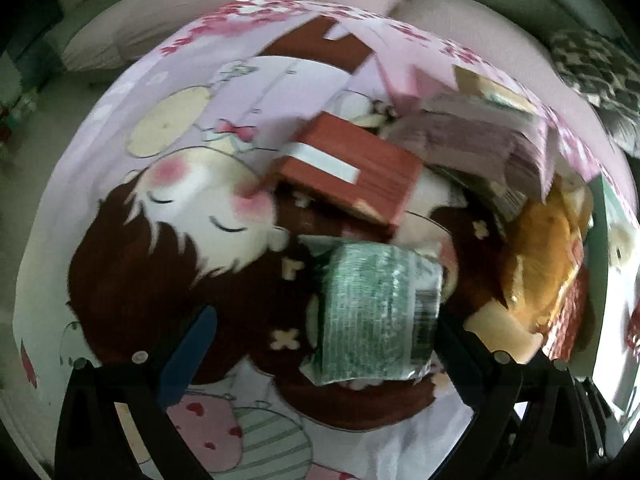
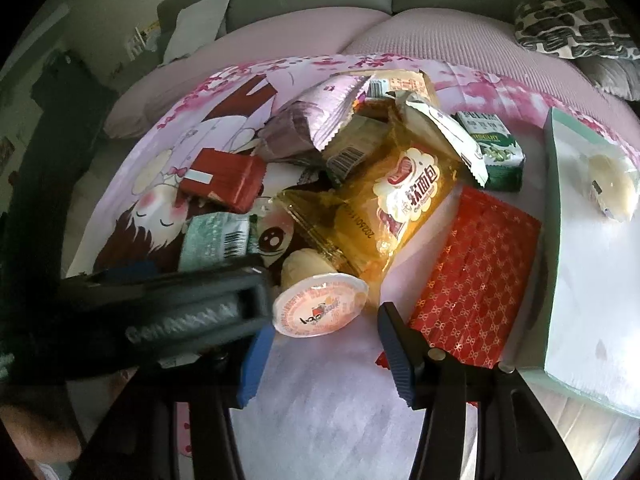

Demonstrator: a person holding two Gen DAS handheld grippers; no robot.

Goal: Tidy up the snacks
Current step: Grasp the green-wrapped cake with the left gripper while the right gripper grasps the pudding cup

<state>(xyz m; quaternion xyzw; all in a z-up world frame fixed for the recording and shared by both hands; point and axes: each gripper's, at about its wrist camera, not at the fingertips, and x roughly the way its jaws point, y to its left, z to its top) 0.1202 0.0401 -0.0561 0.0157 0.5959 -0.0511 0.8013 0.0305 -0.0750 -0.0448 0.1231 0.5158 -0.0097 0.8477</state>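
Note:
A heap of snacks lies on a cartoon-print cloth (image 2: 340,400). My right gripper (image 2: 324,320) is shut on a small jelly cup (image 2: 320,308), lid towards the camera, with a pad against its rim on either side. My left gripper (image 1: 324,340) stands open over a pale green packet (image 1: 376,312); that packet rests against the right finger (image 1: 460,344) and is well apart from the left one. The right wrist view shows the same green packet (image 2: 216,240), with the left gripper's black body (image 2: 180,308) above it. A red box (image 1: 352,168) lies just beyond.
A yellow bread packet (image 2: 400,200), a red patterned packet (image 2: 476,280), a dark green biscuit packet (image 2: 496,148) and a purple wrapper (image 2: 316,124) crowd the middle. At the right stands a pale green tray (image 2: 592,300) holding a round white cake (image 2: 612,184). A sofa (image 2: 320,0) lies behind.

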